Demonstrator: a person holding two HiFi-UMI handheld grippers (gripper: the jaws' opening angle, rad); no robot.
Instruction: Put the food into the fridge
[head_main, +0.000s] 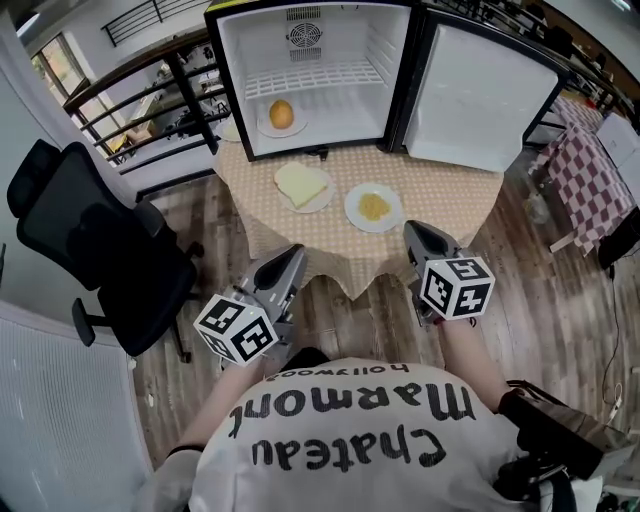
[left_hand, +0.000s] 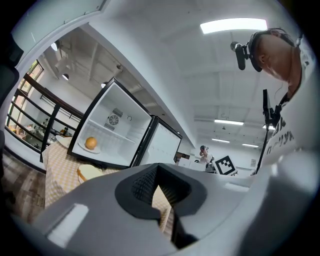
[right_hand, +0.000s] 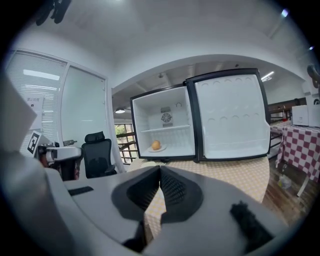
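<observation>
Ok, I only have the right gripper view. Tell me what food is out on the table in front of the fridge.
Observer: A plate with a slice of bread lies just in front of the open fridge.
Operator: Go on, what's beside it.
Observer: To its right, a second plate holds a small heap of yellow food.
Operator: Now give me the left gripper.
Observer: The left gripper has its jaws together, with nothing between them.
</observation>
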